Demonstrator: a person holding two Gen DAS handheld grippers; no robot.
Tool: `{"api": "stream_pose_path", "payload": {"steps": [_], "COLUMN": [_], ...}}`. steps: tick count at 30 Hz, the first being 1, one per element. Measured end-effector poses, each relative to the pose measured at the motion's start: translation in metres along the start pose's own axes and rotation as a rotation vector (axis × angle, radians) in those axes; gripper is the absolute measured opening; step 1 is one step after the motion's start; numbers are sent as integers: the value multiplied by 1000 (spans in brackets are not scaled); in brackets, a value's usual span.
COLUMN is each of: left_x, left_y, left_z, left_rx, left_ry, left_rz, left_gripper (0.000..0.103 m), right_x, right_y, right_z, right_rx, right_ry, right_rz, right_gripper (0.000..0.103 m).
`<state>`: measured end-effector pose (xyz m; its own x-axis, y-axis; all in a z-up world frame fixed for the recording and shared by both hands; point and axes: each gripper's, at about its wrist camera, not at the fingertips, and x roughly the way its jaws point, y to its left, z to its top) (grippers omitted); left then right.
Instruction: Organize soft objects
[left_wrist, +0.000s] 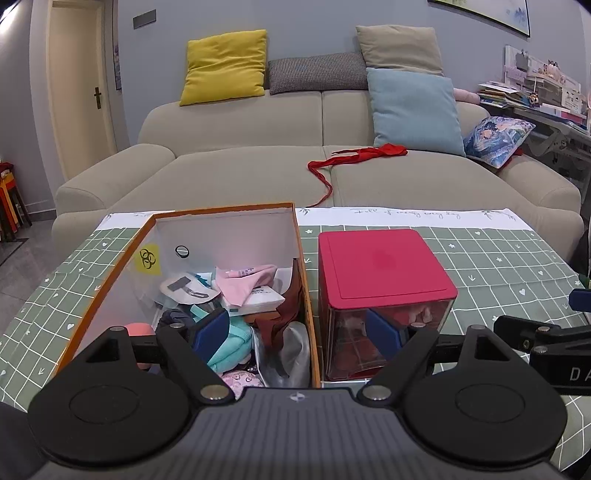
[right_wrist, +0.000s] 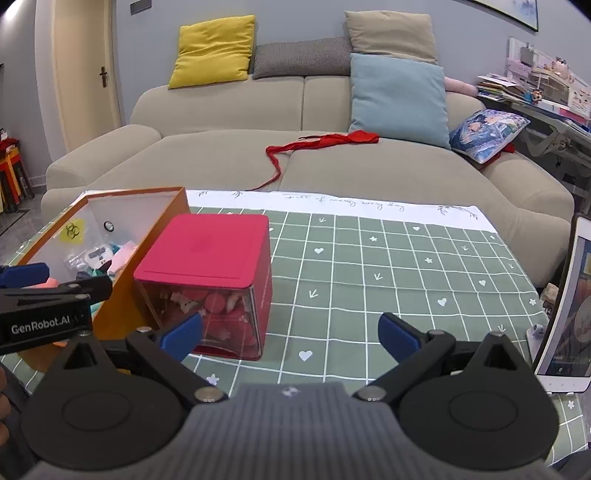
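An orange cardboard box stands open on the table, holding several soft items: a pink cloth, a teal knit piece and a silvery bag. Right of it stands a clear box with a red lid, pink and red things inside. My left gripper hangs open over the gap between both boxes, empty. My right gripper is open and empty above the green cloth, the red-lidded box by its left finger. The orange box lies further left.
A green checked tablecloth covers the table. Behind it is a beige sofa with cushions and a red garment. A tablet leans at the table's right edge. A cluttered desk stands at far right.
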<state>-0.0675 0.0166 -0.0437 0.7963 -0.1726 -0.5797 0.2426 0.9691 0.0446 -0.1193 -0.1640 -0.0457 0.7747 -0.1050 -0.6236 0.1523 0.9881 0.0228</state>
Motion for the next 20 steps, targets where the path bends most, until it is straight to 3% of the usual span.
{"api": "stream_pose_path", "payload": {"steps": [20], "left_x": [-1], "left_y": [1], "left_z": [1], "left_rx": [1], "left_ry": [5], "left_rz": [-6], "left_gripper": [98], "right_x": [3], "right_y": [3], "right_z": [-4], "right_rx": [-18], "right_ry": [38], "right_rz": [17], "right_gripper": [99]}}
